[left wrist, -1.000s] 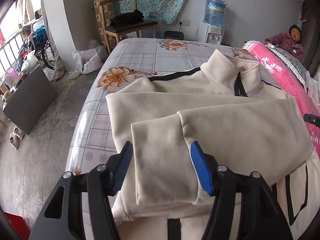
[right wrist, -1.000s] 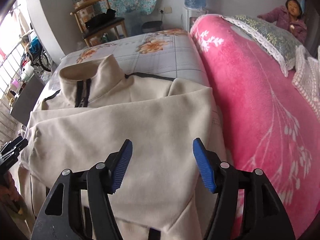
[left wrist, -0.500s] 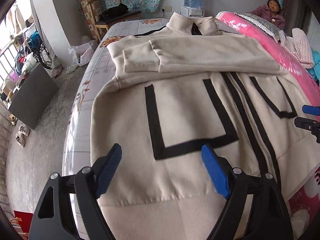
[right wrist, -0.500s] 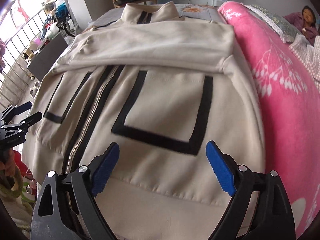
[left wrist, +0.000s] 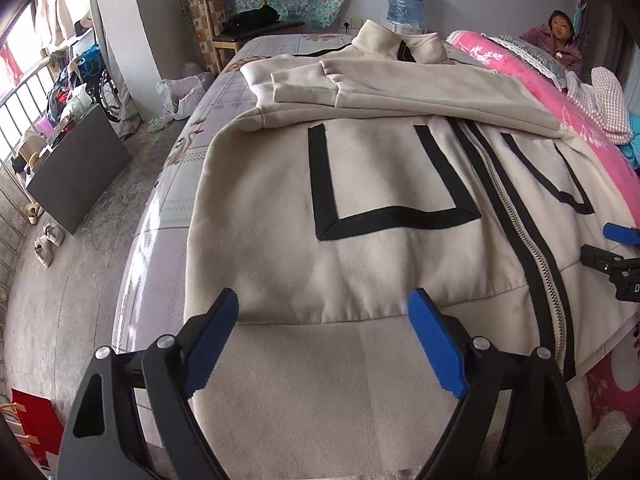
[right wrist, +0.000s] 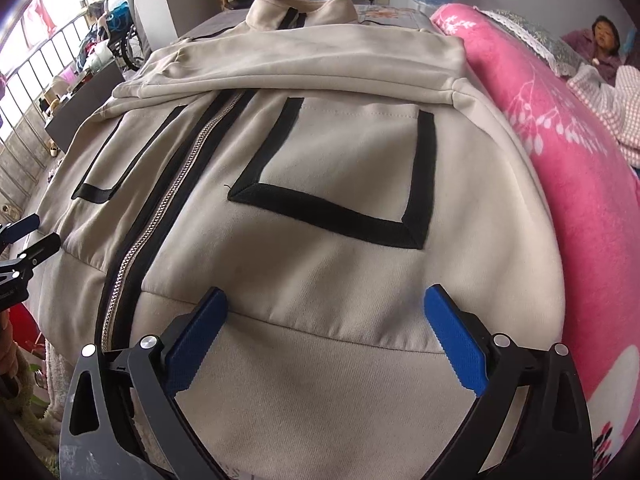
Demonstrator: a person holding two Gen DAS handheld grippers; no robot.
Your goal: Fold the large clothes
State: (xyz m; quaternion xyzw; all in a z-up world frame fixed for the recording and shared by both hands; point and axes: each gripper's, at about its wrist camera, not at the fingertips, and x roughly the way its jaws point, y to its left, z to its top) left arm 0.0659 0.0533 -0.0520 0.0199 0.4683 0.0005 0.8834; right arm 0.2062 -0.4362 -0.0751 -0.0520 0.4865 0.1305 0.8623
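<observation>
A cream zip jacket [left wrist: 380, 184] with black-edged pockets lies front up on the bed, collar at the far end. Both sleeves are folded across its chest [right wrist: 320, 60]. My left gripper [left wrist: 324, 320] is open and empty, just above the jacket's bottom hem band on its left side. My right gripper [right wrist: 324, 312] is open and empty above the hem band on the right side of the zip [right wrist: 160, 216]. Each gripper's tips show at the edge of the other view [left wrist: 616, 248].
A pink blanket [right wrist: 560, 152] lies along the right of the jacket. A person [left wrist: 560, 36] sits at the far right. The bed's left edge [left wrist: 160, 208] drops to the floor. A chair [left wrist: 240, 20] and a water dispenser [left wrist: 406, 0] stand beyond the bed.
Both grippers have pulled back from the folded sleeves at the chest to the jacket's bottom hem. They stay open and empty; the jacket has not moved.
</observation>
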